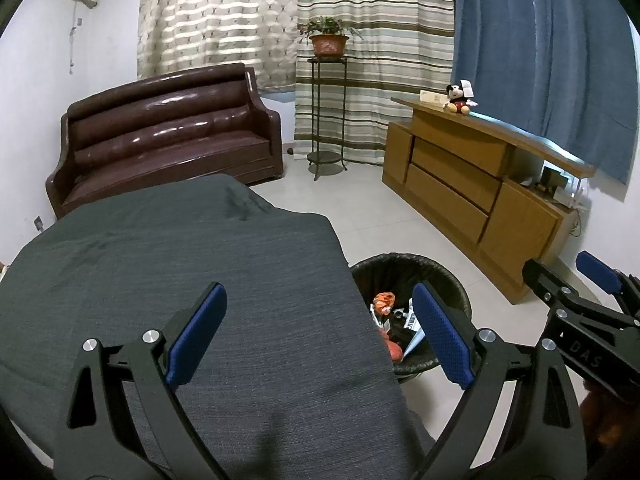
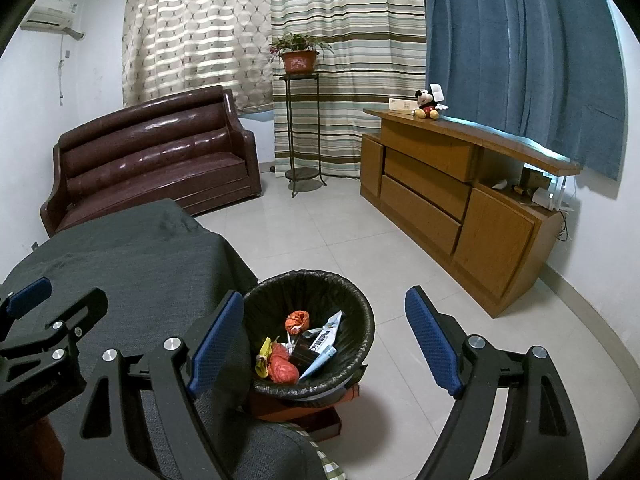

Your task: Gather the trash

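The blue curtain (image 2: 520,60) hung over the right side of the far wall, with a striped curtain (image 2: 348,40) and a patterned beige curtain (image 2: 196,36) to its left; below them a dark brown leather sofa (image 2: 152,164) stood against the left wall, and a long wooden cabinet (image 2: 460,200) ran along the right wall over the pale tiled floor (image 2: 340,232). A table draped in a grey cloth (image 1: 200,264) filled the near left of both views; its top lay bare. Beside its right edge, on the floor, stood a round bin lined with a black bag (image 2: 360,308); it rested on a reddish-brown base (image 2: 316,412). The trash (image 2: 304,344) lay inside the bin: an orange crumpled wrapper, a red bag, a yellow scrap, a dark packet and white-and-blue packets, heaped together. The left gripper (image 1: 320,332) hung above the cloth with its blue pads wide apart and nothing between them, its right pad over the bin's rim; the right gripper (image 2: 324,340) hung above the bin, likewise spread wide and holding nothing. A metal plant stand (image 2: 302,132) between sofa and cabinet bore a potted plant (image 2: 299,56); a small mouse plush toy (image 2: 428,106) sat on the cabinet top next to a pale flat box (image 2: 400,105); an air conditioner (image 2: 50,18) was mounted high on the left wall.
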Demonstrator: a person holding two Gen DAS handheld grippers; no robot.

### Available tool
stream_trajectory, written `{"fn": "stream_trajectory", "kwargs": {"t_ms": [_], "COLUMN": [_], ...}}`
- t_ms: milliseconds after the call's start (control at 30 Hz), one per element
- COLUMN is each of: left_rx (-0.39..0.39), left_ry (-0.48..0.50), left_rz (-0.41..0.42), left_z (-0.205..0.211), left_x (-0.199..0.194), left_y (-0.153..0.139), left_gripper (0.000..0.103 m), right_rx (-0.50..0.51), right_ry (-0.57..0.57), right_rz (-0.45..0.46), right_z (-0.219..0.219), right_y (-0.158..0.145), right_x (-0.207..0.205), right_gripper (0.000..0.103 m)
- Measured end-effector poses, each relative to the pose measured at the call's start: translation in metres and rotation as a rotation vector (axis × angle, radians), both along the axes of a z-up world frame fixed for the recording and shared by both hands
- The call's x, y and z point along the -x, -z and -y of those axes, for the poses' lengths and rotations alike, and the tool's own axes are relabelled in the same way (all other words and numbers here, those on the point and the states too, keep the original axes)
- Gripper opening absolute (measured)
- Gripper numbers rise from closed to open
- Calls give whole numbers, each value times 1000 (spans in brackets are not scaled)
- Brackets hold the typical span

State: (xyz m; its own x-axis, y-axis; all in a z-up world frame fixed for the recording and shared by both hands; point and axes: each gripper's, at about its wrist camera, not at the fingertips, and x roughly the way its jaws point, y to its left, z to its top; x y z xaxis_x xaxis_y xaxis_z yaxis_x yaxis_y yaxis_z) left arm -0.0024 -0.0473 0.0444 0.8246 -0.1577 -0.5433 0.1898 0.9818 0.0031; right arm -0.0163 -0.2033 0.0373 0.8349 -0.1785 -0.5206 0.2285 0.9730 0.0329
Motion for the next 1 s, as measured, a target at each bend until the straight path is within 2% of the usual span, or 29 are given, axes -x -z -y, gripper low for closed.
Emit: {"fn": "stream_trajectory", "kwargs": {"t_ms": [367, 567, 1000], "left_rx": [-3, 7, 5], "left_ry": [-3, 21, 35], "left_rz": [24, 8, 31], "left_z": [11, 22, 20], "left_x": [5, 3, 2], "left_y": [0, 4, 2], "left_gripper": [92, 92, 92], "right_rx": [-1, -1, 0], "right_ry": [-1, -2, -3], "right_rz": [-2, -2, -4], "right_z": [0, -1, -1], "right_y": [0, -1, 0], "right_x": [0, 0, 0], "right_gripper": [80, 80, 80]}}
